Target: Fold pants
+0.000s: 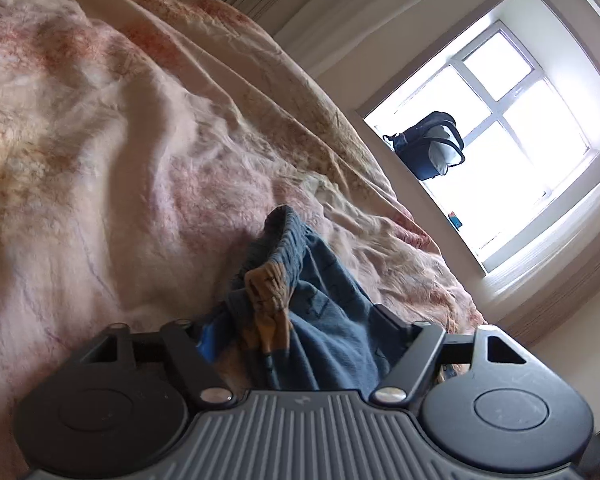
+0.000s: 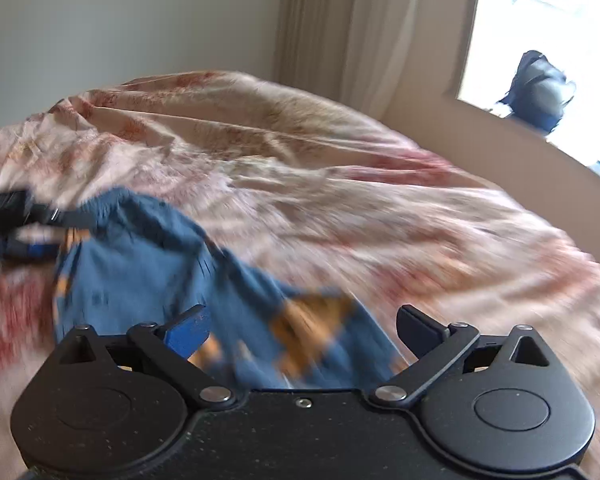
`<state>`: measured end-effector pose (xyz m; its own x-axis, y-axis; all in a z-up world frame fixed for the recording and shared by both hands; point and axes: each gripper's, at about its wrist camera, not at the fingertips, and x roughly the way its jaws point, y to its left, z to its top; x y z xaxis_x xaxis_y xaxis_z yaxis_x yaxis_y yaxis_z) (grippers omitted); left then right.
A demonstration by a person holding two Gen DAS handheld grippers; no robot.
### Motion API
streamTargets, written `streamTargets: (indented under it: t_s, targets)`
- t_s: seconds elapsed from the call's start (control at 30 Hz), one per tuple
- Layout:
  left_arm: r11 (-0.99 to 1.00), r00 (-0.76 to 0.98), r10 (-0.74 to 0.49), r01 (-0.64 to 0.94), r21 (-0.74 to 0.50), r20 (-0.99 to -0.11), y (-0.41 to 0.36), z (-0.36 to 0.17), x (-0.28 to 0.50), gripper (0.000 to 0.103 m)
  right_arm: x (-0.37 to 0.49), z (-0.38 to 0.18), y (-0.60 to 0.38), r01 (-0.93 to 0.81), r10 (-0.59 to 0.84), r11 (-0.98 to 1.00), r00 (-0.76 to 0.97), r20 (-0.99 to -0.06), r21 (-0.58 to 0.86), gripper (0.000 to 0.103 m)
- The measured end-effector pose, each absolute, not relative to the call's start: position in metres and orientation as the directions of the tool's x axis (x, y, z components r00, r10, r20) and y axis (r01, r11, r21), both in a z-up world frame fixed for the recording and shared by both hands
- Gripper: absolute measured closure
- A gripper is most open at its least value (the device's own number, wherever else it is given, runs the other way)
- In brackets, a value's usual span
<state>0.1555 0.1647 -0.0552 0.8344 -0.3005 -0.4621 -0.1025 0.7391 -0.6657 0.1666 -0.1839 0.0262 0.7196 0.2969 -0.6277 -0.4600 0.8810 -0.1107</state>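
Note:
The pants point(image 1: 324, 312) are blue with orange patches and a ribbed waistband. In the left wrist view they bunch up between the fingers of my left gripper point(image 1: 296, 332), whose jaws stand wide with cloth filling the gap. In the right wrist view the pants point(image 2: 148, 272) lie crumpled on the bed, running under my right gripper point(image 2: 304, 328), which is open just above the cloth near an orange patch point(image 2: 312, 320). The left gripper point(image 2: 32, 224) shows at the far left edge, at the waistband end. The right wrist view is blurred.
A rumpled pink and cream floral bedspread point(image 2: 340, 184) covers the bed. A bright window point(image 1: 512, 140) has a dark blue bag point(image 1: 430, 146) on its sill; the bag also shows in the right wrist view point(image 2: 538, 88). Curtains point(image 2: 340, 32) hang by the wall.

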Motion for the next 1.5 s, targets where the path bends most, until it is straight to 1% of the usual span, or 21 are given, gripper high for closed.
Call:
streamTargets:
  t_s: [0.1,0.17,0.23,0.3,0.33,0.37,0.4,0.47,0.53,0.6,0.83,1.0,1.07,1.13,1.27,1.33,1.37,1.4,1.43,1.47,1.5]
  targets:
    - [0.718,0.826,-0.302,-0.131,-0.684,-0.476,0.17,-0.062,0.158,0.042,0.13,0.014,-0.209,-0.361,0.237,0.928,0.761,-0.604,-0.092,0.003]
    - [0.697,0.824,-0.307,-0.146,-0.702,-0.476,0.174,-0.067,0.161,0.043,0.113,0.003,-0.218,-0.298,0.195,0.951,0.787,-0.585,-0.084,0.003]
    - [0.684,0.822,-0.304,-0.165,-0.711,-0.482,0.175,-0.069,0.162,0.046,0.104,-0.01,-0.216,-0.288,0.15,0.948,0.782,-0.605,-0.138,0.003]
    - [0.687,0.82,-0.288,-0.182,-0.703,-0.494,0.175,-0.069,0.162,0.056,0.099,-0.024,-0.21,-0.328,0.129,0.919,0.776,-0.617,-0.219,0.003]
    - [0.71,0.821,-0.266,-0.188,-0.679,-0.505,0.172,-0.068,0.162,0.06,0.096,-0.027,-0.21,-0.337,0.136,0.911,0.789,-0.599,-0.236,0.003]
    - [0.743,0.826,-0.224,-0.199,-0.64,-0.517,0.167,-0.064,0.158,0.072,0.096,-0.026,-0.211,-0.337,0.142,0.913,0.791,-0.595,-0.23,0.003]
    - [0.773,0.833,-0.179,-0.209,-0.599,-0.523,0.161,-0.061,0.155,0.078,0.097,-0.024,-0.213,-0.33,0.146,0.92,0.79,-0.596,-0.212,0.003]
    - [0.85,0.84,-0.095,-0.211,-0.483,-0.535,0.14,-0.049,0.15,0.085,0.098,-0.019,-0.219,-0.309,0.152,0.934,0.798,-0.584,-0.179,0.003]
    - [0.908,0.861,-0.039,-0.182,-0.378,-0.508,0.117,-0.033,0.142,0.086,0.096,-0.014,-0.225,-0.295,0.156,0.942,0.808,-0.568,-0.161,0.002]
    - [0.939,0.879,-0.036,-0.133,-0.317,-0.476,0.097,-0.017,0.136,0.087,0.093,-0.009,-0.231,-0.282,0.156,0.947,0.818,-0.553,-0.15,0.002]
    - [0.987,0.918,-0.154,0.122,-0.109,-0.365,-0.002,0.05,0.121,0.087,0.074,0.002,-0.271,-0.219,0.132,0.969,0.854,-0.504,-0.117,0.002]
    - [0.937,0.836,-0.332,0.346,-0.05,-0.437,-0.088,0.066,0.112,0.087,0.066,0.013,-0.316,-0.143,0.088,0.986,0.883,-0.461,-0.085,0.001]
    - [0.907,0.797,-0.384,0.421,-0.028,-0.465,-0.127,0.057,0.104,0.087,0.062,0.014,-0.336,-0.117,0.067,0.99,0.888,-0.454,-0.083,0.001]
    - [0.879,0.773,-0.395,0.475,0.04,-0.496,-0.163,0.04,0.099,0.087,0.057,0.012,-0.356,-0.082,0.027,0.992,0.889,-0.457,-0.099,0.001]
    - [0.831,0.716,-0.349,0.535,0.155,-0.605,-0.214,-0.017,0.099,0.08,0.05,0.003,-0.39,-0.017,-0.039,0.994,0.872,-0.488,-0.109,0.001]
    - [0.812,0.708,-0.323,0.549,0.201,-0.628,-0.221,-0.04,0.095,0.075,0.044,-0.003,-0.402,0.007,-0.048,0.996,0.864,-0.502,-0.084,0.001]
    - [0.807,0.723,-0.324,0.547,0.221,-0.61,-0.219,-0.045,0.088,0.067,0.041,-0.006,-0.406,0.013,-0.05,0.997,0.861,-0.507,-0.075,0.001]
    - [0.804,0.736,-0.332,0.548,0.232,-0.59,-0.217,-0.047,0.082,0.05,0.038,-0.011,-0.407,0.013,-0.048,0.997,0.859,-0.51,-0.072,0.001]
    - [0.799,0.737,-0.346,0.556,0.23,-0.58,-0.214,-0.046,0.078,0.042,0.036,-0.014,-0.408,0.006,-0.041,0.998,0.857,-0.513,-0.069,0.001]
    - [0.8,0.738,-0.355,0.558,0.222,-0.574,-0.212,-0.043,0.076,0.031,0.035,-0.016,-0.408,-0.007,-0.028,0.998,0.856,-0.516,-0.066,0.001]
    - [0.806,0.744,-0.356,0.551,0.217,-0.565,-0.209,-0.039,0.073,0.026,0.035,-0.018,-0.406,-0.022,-0.014,0.998,0.856,-0.518,-0.064,0.001]
